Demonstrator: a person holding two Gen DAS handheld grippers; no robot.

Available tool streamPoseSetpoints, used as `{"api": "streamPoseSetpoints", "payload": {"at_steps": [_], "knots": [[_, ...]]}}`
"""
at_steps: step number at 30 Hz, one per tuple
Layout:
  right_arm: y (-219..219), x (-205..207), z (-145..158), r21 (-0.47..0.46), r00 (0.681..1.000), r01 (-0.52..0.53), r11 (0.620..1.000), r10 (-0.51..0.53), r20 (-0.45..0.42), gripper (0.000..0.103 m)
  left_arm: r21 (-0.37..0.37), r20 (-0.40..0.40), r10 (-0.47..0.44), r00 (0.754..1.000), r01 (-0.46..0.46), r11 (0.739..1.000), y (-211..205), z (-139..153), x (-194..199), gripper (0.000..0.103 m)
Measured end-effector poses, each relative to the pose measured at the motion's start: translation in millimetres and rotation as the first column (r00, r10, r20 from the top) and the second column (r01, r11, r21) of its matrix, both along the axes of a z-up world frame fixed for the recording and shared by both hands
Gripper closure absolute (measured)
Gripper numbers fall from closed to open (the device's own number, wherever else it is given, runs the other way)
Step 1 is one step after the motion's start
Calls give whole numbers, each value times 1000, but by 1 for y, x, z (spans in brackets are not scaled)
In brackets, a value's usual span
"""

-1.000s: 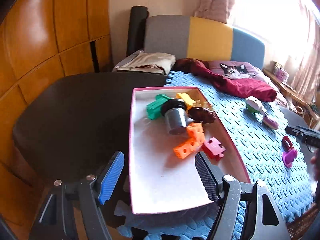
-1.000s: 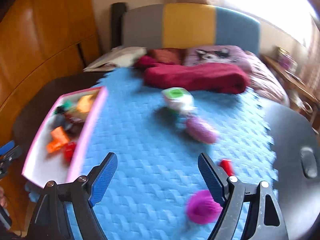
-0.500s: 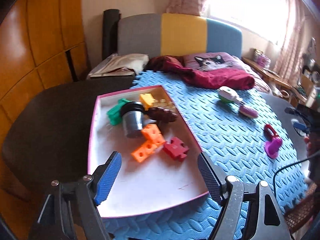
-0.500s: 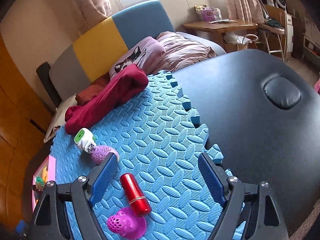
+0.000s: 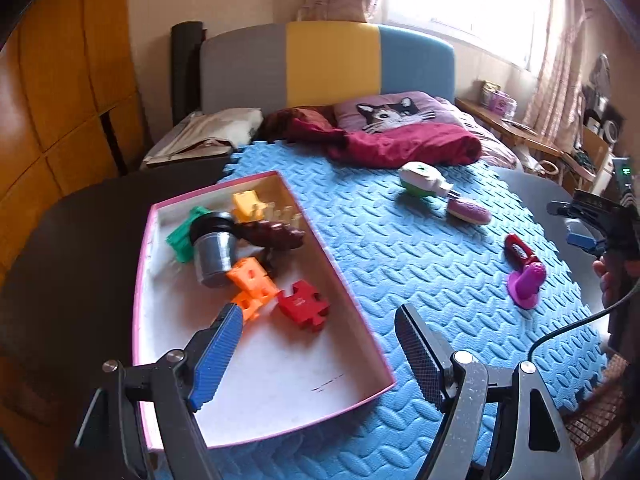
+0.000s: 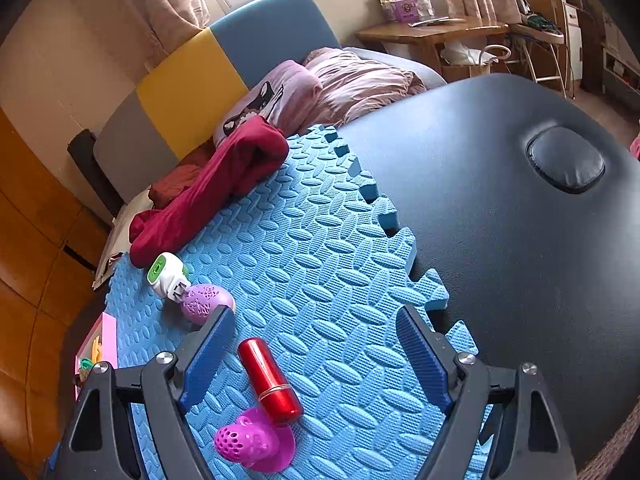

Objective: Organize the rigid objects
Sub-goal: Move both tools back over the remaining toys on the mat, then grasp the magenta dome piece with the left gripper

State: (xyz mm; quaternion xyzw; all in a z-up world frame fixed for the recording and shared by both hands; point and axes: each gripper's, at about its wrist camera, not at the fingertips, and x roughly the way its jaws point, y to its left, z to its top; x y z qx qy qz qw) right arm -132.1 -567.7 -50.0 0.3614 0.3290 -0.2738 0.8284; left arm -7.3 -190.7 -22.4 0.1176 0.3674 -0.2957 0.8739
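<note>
A pink-rimmed white tray on the blue foam mat holds a grey cup, orange blocks, a red puzzle piece, a green piece, a yellow piece and a dark brown piece. My left gripper is open above the tray's near end. My right gripper is open over a red cylinder lying against a magenta perforated piece. A white-green device and a purple oval piece lie farther left on the mat.
A dark red cloth and a cat pillow lie at the mat's far edge. The black padded table extends right of the mat. A wooden wall stands at left, a desk at far right.
My right gripper has swung right and come down over the red cylinder and magenta piece. My left gripper has shifted right and back along the tray. Both stay open.
</note>
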Motion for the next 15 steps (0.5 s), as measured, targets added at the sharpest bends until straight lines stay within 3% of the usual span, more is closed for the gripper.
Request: {"api": "streamPoseSetpoints", "payload": {"at_steps": [9,15], "knots": [[5,4,2,-3,999,-33,999,33,8,19,15,-9,-170,985,170,985,-63,-8,-1,29],[3,-1,5,-5,999,-15,1000,15,32,19,-2,-50,-329,943,329,944,-110,-21,-10,34]]}}
